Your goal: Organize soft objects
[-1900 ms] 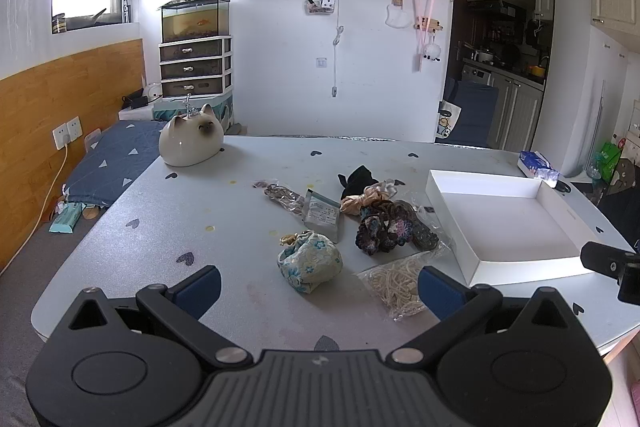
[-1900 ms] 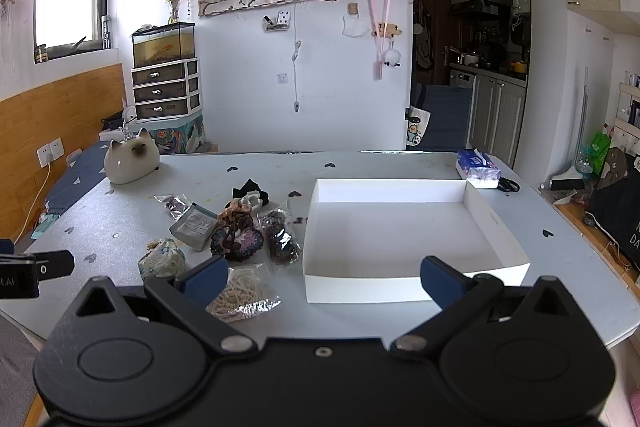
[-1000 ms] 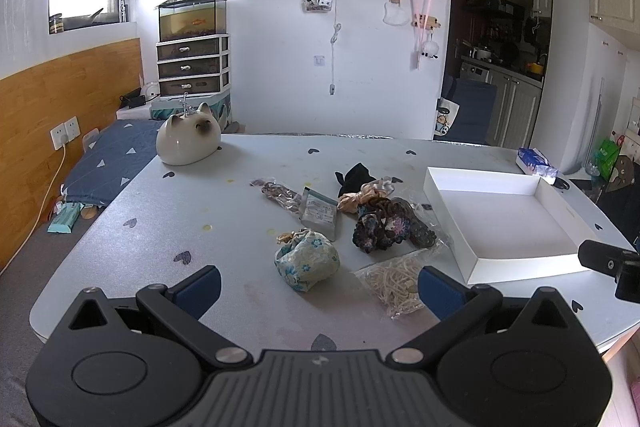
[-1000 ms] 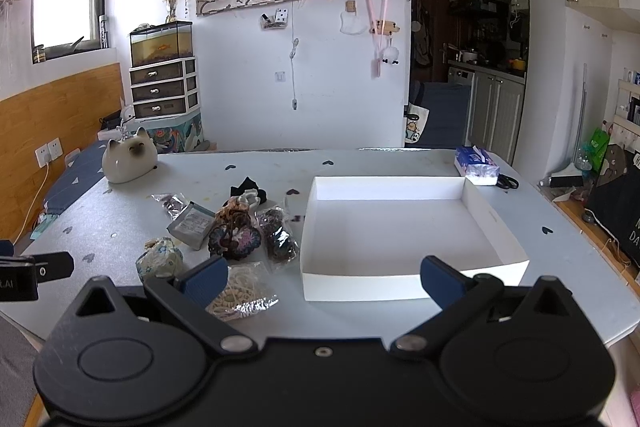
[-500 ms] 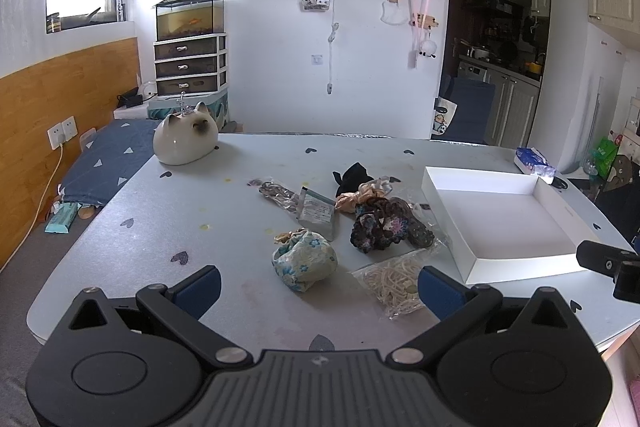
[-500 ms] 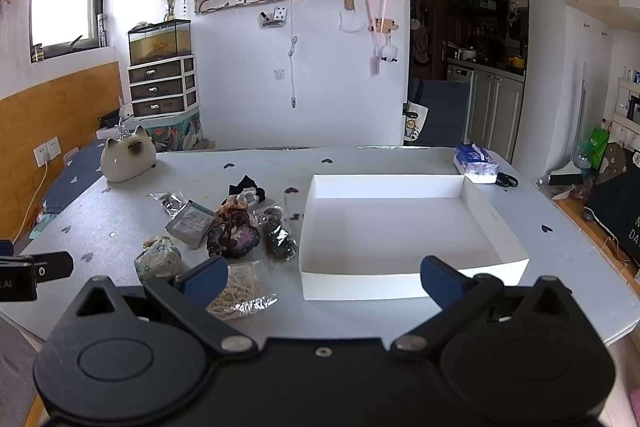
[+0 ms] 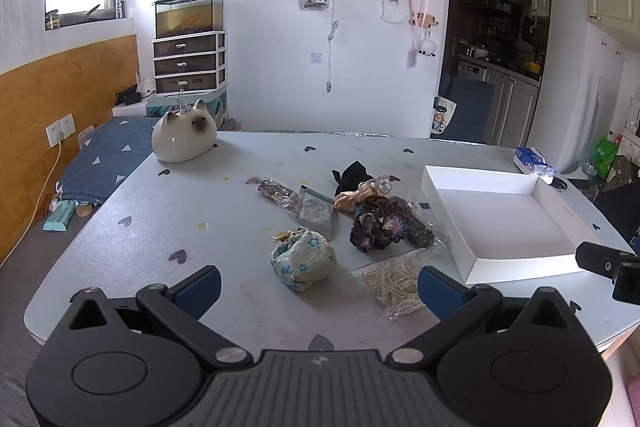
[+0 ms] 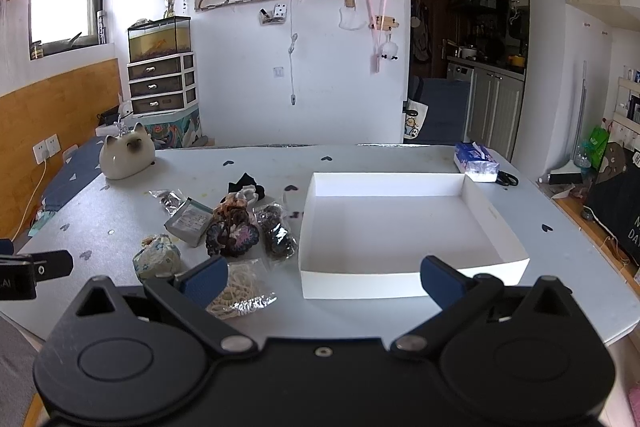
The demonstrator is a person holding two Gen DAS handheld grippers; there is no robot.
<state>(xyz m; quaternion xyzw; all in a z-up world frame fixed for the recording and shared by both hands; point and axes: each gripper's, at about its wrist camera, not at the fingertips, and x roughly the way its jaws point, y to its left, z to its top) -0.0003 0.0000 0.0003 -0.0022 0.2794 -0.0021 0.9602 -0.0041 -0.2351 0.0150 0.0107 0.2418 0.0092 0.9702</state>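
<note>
A heap of soft items lies mid-table: a floral cloth pouch (image 7: pixel 303 259) (image 8: pixel 157 259), a dark floral scrunchie (image 7: pixel 376 227) (image 8: pixel 232 237), a peach scrunchie (image 7: pixel 354 198), a black cloth piece (image 7: pixel 352 174), a bagged cream cord bundle (image 7: pixel 394 283) (image 8: pixel 240 287) and other small plastic bags. An empty white box (image 7: pixel 504 219) (image 8: pixel 400 227) stands to their right. My left gripper (image 7: pixel 318 289) is open and empty, held short of the pouch. My right gripper (image 8: pixel 322 277) is open and empty, before the box's near wall.
A ceramic cat figure (image 7: pixel 184 139) sits at the table's far left. A tissue pack (image 8: pixel 476 163) and scissors (image 8: pixel 507 179) lie behind the box. A grey foil packet (image 7: pixel 316 213) lies among the items. The table's near edge runs just under both grippers.
Both views have drifted slightly; the table items sit a touch further left and lower in frame. Both grippers stay open and nothing on the table has moved.
</note>
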